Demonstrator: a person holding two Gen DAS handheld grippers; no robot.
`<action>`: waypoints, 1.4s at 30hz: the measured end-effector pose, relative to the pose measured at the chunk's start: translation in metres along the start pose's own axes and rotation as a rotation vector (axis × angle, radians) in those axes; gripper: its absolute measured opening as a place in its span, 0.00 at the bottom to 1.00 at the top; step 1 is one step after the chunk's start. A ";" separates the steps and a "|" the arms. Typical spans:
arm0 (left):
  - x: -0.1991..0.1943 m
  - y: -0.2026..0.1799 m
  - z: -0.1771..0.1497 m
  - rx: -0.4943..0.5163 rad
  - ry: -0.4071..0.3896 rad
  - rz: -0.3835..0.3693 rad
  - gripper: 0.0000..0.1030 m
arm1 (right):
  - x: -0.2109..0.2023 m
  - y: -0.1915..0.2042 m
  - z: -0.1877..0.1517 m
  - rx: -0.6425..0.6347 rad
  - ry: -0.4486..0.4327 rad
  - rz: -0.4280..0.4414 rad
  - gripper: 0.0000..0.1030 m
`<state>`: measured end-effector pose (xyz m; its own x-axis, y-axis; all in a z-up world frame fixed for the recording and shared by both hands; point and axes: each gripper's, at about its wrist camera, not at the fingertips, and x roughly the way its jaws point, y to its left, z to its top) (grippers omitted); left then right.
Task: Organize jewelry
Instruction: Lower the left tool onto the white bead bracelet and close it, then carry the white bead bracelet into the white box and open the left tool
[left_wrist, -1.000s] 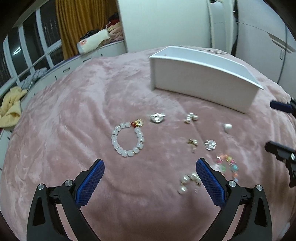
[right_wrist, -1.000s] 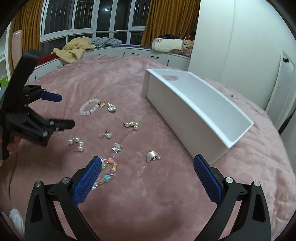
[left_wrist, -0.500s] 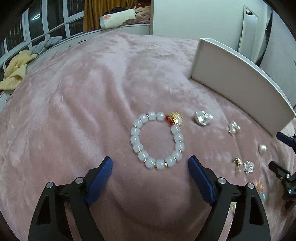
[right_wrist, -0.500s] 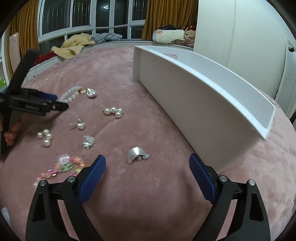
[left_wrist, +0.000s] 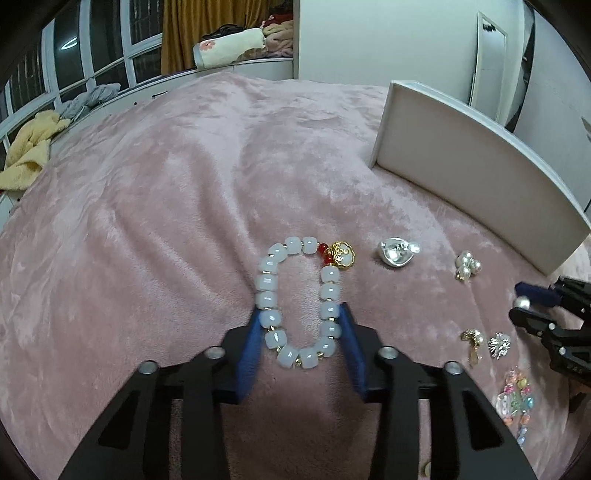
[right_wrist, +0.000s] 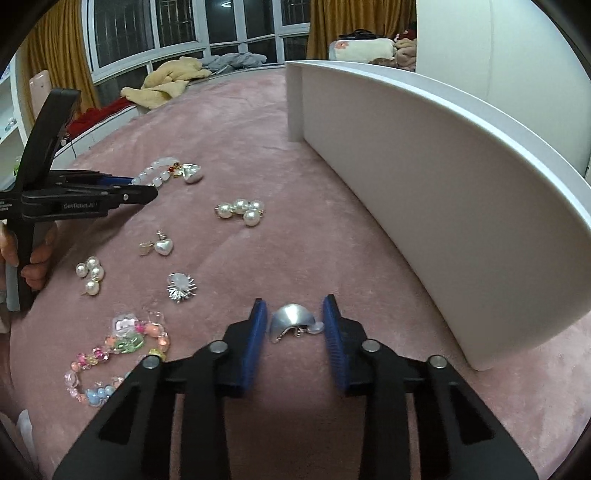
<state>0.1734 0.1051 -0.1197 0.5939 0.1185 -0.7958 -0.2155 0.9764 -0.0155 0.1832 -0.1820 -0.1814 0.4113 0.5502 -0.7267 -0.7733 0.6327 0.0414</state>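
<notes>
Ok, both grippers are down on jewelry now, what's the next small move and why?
Probably finish closing, then lift. The left gripper is closing with its pads against the white bead bracelet; the right gripper is closing around the silver earring, with a gap still on the left. Both pieces still lie on the pink blanket.

Left wrist camera sits low over the pink blanket (left_wrist: 155, 206), looking steeply down along its own fingers, close on the white bead bracelet (left_wrist: 299, 302). Right wrist camera looks down too, close to the blanket beside the white box (right_wrist: 461, 192). Both views share the scattered jewelry between them, the box and the far windows, and each catches the other gripper at its edge.
</notes>
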 end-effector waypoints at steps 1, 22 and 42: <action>-0.001 0.002 0.000 -0.010 0.003 0.000 0.31 | -0.002 0.000 -0.001 0.000 -0.001 0.006 0.28; -0.090 -0.028 0.026 -0.052 -0.144 -0.187 0.14 | -0.103 -0.001 0.022 0.063 -0.170 0.052 0.28; -0.091 -0.161 0.187 0.110 0.016 -0.215 0.14 | -0.157 -0.106 0.079 0.242 -0.323 -0.118 0.28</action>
<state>0.2989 -0.0290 0.0688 0.6044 -0.0961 -0.7909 0.0005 0.9927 -0.1202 0.2387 -0.2924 -0.0170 0.6506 0.5844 -0.4850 -0.5918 0.7904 0.1585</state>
